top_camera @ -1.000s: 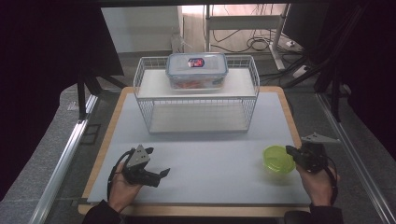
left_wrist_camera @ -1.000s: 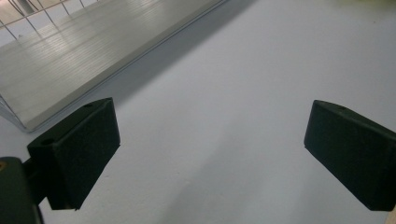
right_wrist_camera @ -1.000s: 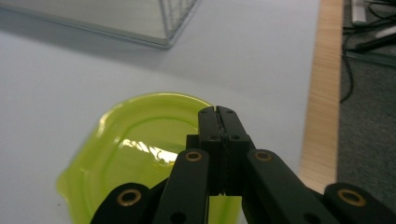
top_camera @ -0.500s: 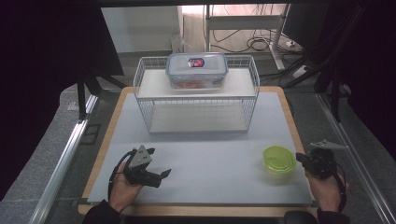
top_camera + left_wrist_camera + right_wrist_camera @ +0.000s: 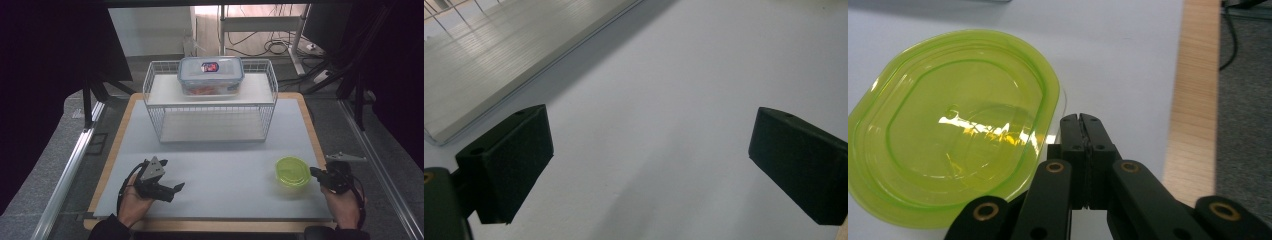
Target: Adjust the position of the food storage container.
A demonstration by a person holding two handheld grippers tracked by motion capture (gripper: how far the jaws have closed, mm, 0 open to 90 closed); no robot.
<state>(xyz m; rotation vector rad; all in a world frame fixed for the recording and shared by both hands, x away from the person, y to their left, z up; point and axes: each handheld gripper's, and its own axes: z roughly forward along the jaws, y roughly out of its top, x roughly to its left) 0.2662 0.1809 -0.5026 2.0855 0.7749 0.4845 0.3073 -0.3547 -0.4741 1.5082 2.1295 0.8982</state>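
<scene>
Lid (image 5: 950,127) lies flat on counter (image 5: 225,165), just left of right claw (image 5: 1080,120), whose jaws are pressed together, empty. Left claw (image 5: 172,189) spread, idle. Advice: open right jaws first, approach low, pinch lid's near rim squarely to avoid sliding it.

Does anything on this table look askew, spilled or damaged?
Nothing stands out. The green lid lies flat on the white mat, beside the shut right gripper. The clear box sits level on top of the wire rack. The left gripper is open over bare mat.
</scene>
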